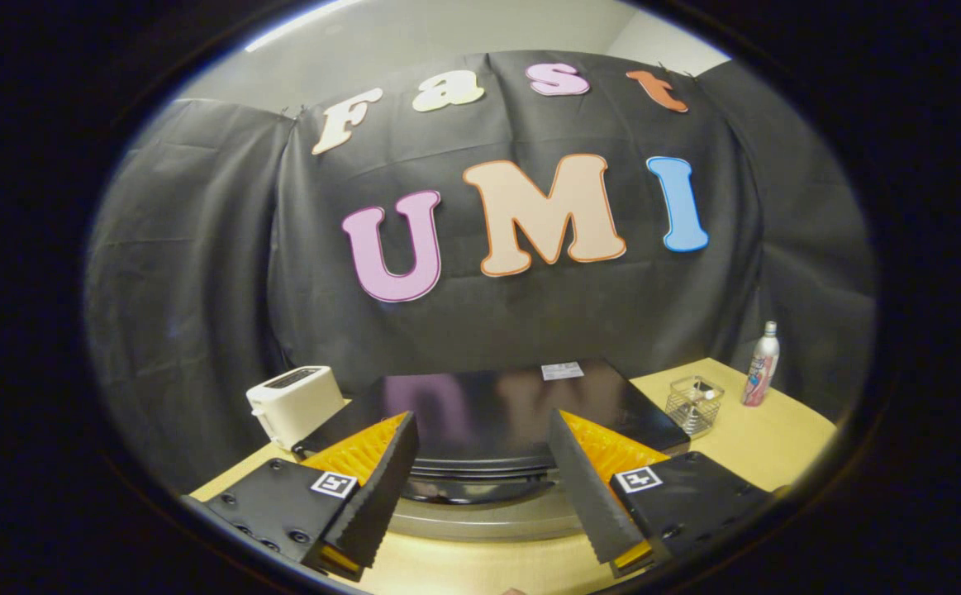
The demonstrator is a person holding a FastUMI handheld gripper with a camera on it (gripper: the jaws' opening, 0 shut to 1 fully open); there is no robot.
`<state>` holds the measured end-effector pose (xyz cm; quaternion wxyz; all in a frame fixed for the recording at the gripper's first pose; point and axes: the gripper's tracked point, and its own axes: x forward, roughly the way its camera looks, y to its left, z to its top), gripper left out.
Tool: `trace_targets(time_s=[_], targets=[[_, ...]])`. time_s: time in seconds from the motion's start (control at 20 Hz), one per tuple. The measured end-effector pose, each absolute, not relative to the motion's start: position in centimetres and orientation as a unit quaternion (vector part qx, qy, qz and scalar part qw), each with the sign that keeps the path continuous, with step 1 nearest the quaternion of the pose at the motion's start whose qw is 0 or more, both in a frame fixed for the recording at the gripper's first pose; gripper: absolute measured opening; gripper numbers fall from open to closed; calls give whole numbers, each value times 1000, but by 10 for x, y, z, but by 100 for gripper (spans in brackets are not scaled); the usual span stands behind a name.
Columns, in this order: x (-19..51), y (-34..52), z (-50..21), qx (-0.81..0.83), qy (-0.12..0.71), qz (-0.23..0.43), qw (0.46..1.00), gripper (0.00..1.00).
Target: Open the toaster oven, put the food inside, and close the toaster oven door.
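Note:
The black toaster oven (pixel 488 405) stands on the wooden table just ahead of me, seen from above its glossy top. Its front edge with the curved door handle (pixel 480 492) lies between my two fingers. My gripper (pixel 480 487) is open, its fingers spread wide on either side of the handle with nothing pressed between them. The inside of the oven is hidden, and no food is in sight.
A white slot toaster (pixel 294 403) stands left of the oven. Right of it sit a small clear wire-framed container (pixel 693 403) and a silver and pink spray bottle (pixel 760 365). The wooden table (pixel 769 446) runs out to the right, with black cloth behind.

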<state>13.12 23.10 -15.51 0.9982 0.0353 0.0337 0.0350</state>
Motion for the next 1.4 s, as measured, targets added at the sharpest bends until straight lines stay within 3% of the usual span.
trace_targets(time_s=[0.4,0.8,1.4], targets=[[147,241,-177,15,32,17,999,97],[138,239,-176,27,-37,15,999,97],[54,234,-203,30,-39,22,999,97]])
